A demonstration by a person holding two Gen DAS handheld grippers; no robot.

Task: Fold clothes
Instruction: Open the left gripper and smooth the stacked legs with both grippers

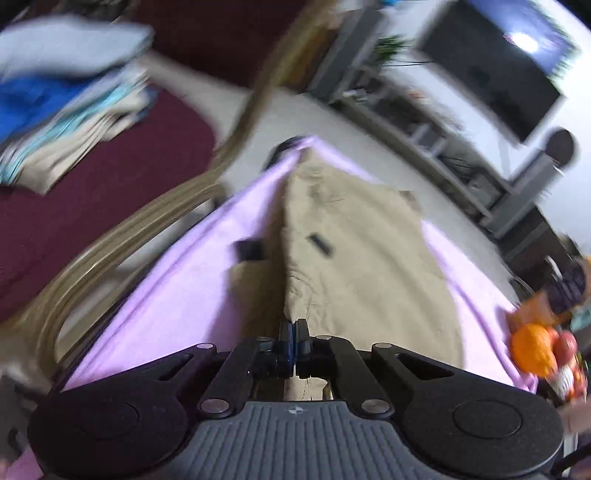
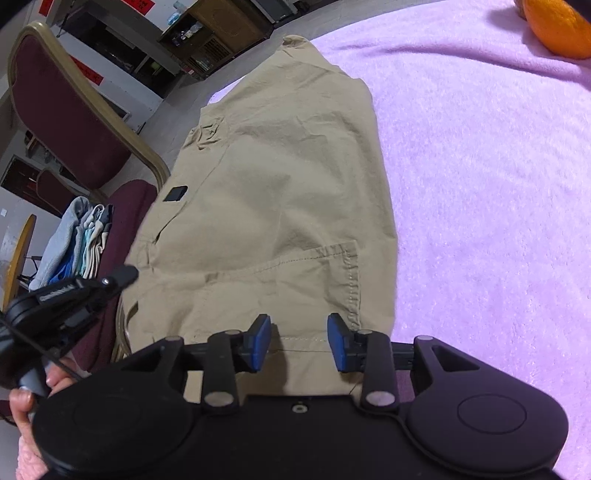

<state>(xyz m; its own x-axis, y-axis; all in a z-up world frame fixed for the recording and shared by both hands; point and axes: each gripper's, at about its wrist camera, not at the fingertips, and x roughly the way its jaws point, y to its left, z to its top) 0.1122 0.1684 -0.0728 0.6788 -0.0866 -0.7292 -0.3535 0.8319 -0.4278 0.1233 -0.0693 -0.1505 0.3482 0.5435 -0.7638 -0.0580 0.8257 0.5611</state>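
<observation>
Lilac fleece blanket (image 2: 498,221) covers the work surface; grey floor beyond it, a maroon padded chair with a tan metal frame (image 2: 66,99) off the fingers' left in my right view. A stack of folded clothes in grey, blue and cream (image 1: 62,99) sits on a maroon seat, far left of my left fingers and blurred.

The khaki cotton garment with stitched pockets (image 2: 280,192) lies spread on the blanket, ahead of both sets of fingers, one edge hanging off the blanket's left side.

My left gripper (image 1: 293,345): blue pads pressed together with a ridge of the khaki cloth rising straight from the tips, pulled up into a crease running away from me. I read it as clamped on the cloth.

My right gripper (image 2: 299,341): blue-padded fingers (image 2: 260,341) apart, hem of the garment lying under and between them, pads not pressing it.

An orange round object (image 2: 561,27) rests on the blanket far ahead and right of the right fingers. A hand (image 2: 27,406) shows at that view's lower left.
</observation>
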